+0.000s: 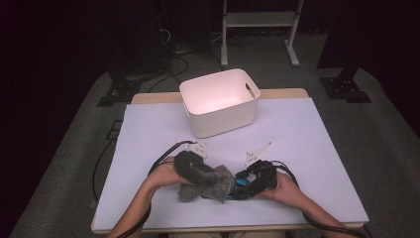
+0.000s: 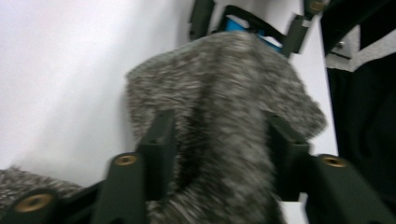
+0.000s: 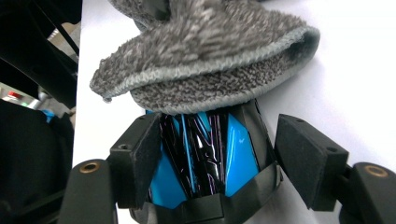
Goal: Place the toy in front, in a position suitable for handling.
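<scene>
White-topped table (image 1: 307,148) carries a white bin (image 1: 220,101) at the back. Grey cloth (image 1: 210,183) lies near the front edge.

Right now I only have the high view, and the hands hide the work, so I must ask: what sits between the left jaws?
Observer: The grey cloth runs up between the jaws of the left gripper, which stand apart. I cannot tell whether the pads press it.
Operator: And the right one?
Observer: The right gripper straddles a shiny blue and black item. One pad stands clear of it, with a gap between.
Operator: Is the item inside the cloth?
Observer: Its far end goes under the cloth's folded hem. I cannot see how far.
</scene>
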